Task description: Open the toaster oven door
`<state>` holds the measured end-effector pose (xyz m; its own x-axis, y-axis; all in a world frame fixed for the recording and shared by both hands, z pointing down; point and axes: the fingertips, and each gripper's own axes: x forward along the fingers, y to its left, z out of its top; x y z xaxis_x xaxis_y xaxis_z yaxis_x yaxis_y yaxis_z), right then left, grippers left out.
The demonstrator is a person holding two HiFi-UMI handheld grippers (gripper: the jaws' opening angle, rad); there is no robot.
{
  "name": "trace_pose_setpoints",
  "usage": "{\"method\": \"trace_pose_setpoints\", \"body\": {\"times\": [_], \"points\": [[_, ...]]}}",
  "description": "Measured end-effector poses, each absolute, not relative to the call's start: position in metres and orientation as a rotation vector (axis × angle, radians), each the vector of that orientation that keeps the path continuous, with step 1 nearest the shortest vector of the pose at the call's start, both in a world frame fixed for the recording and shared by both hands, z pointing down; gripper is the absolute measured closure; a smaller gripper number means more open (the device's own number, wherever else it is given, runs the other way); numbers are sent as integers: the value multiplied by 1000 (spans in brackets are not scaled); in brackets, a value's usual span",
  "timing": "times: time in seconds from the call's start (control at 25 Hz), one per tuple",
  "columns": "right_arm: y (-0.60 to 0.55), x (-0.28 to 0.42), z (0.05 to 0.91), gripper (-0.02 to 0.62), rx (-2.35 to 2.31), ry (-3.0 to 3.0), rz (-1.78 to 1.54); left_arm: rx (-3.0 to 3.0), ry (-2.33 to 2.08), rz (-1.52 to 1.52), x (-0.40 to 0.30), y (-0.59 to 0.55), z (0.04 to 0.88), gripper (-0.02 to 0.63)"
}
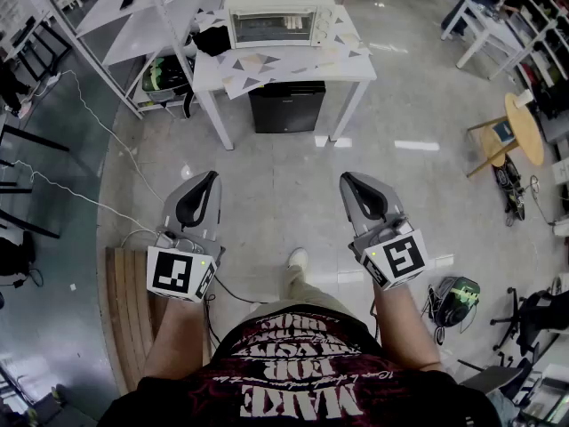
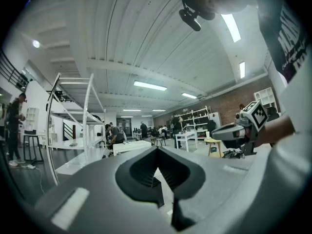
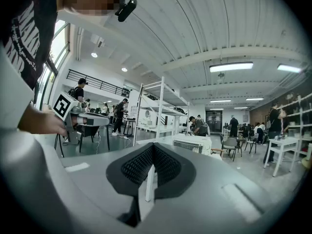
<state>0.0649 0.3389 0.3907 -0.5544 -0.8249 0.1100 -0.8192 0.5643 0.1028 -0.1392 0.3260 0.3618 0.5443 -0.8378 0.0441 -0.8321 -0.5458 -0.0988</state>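
Grey workshop floor fills most of the head view, and across it, at the top centre of the frame, a white table (image 1: 347, 65) carries the toaster oven (image 1: 277, 12). Its glass door (image 1: 271, 28) is shut and faces down the frame toward the person, with its long axis running left to right. A black mini fridge (image 1: 284, 107) sits under the table.

Both tools hang low in the frame, well apart from the oven and level with each other. The left gripper (image 1: 212, 176) points up the frame from lower left and the right gripper (image 1: 345, 178) from lower right. The oven lies straight ahead between them, a little nearer the left one's line. Neither is clearly closer.

Each gripper's jaws are pressed together at the tips with nothing between them. The forearms are held at waist height, jaws roughly level. I judge the approach has not begun: the person must walk up before either tool can reach the door's handle, which is too small to make out.
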Motion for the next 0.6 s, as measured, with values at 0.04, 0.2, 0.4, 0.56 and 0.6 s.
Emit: {"method": "trace_pose_setpoints", "body": {"times": [0.04, 0.2, 0.4, 0.56, 0.6], "points": [[336, 63, 392, 569, 1400, -2645, -62, -2703, 1461, -133, -140, 323, 364, 604], [328, 59, 394, 569, 1407, -2650, -51, -2705, 1448, -134, -143, 315, 367, 604], [328, 68, 404, 569, 1478, -2625, 40, -2731, 1432, -165, -146, 309, 381, 604], [322, 78, 409, 569, 1518, -2597, 74, -2754, 1419, -184, -144, 298, 386, 604], [320, 79, 408, 569, 1523, -2596, 73, -2754, 1412, -182, -143, 295, 383, 604]]}}
